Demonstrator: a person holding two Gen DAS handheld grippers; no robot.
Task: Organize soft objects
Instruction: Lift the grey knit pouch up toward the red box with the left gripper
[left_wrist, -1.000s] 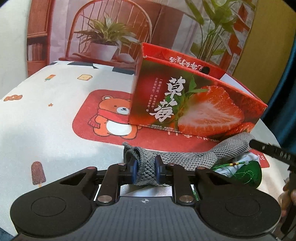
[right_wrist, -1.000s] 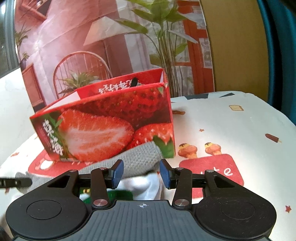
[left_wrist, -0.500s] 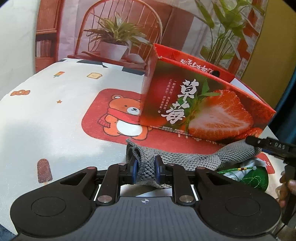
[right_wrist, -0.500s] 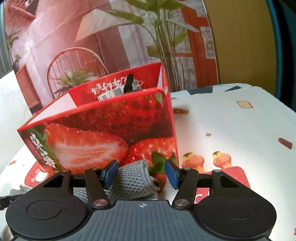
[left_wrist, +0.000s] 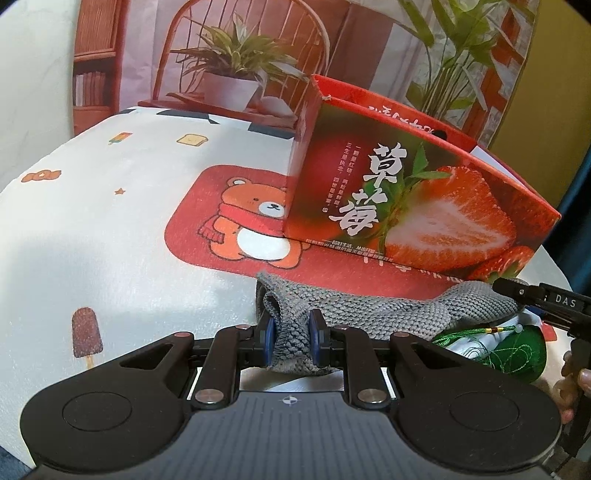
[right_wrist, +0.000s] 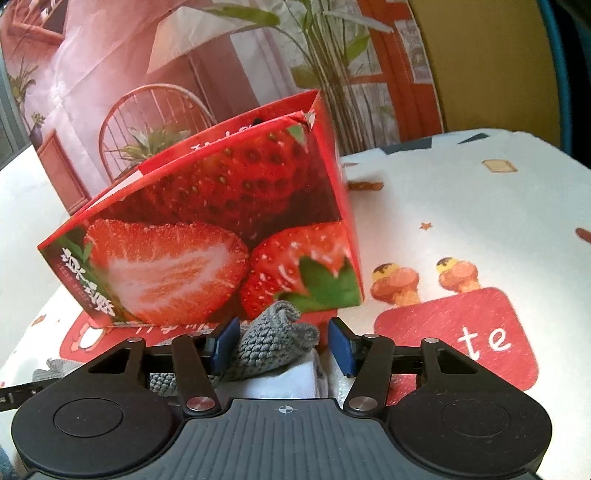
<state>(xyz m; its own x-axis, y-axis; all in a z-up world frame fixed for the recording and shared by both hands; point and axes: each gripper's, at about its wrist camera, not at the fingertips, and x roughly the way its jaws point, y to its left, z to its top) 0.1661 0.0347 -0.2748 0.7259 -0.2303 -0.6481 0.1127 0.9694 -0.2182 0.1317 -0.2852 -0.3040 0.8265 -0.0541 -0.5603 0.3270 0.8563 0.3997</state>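
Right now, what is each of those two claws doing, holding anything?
Left gripper: shut on one end of the grey knitted cloth.
Right gripper: open, jaws just closing a little around the cloth's other end, not pinching it.

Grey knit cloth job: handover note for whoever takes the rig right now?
Left gripper: shut on one end of the grey knit cloth.
Right gripper: open, its jaws have just been closing; the cloth's other end lies between the fingers, not pinched.
The cloth lies on the table before the strawberry box, over a green pouch.
Done: left grip.
Left: right grip, likely box the cloth.
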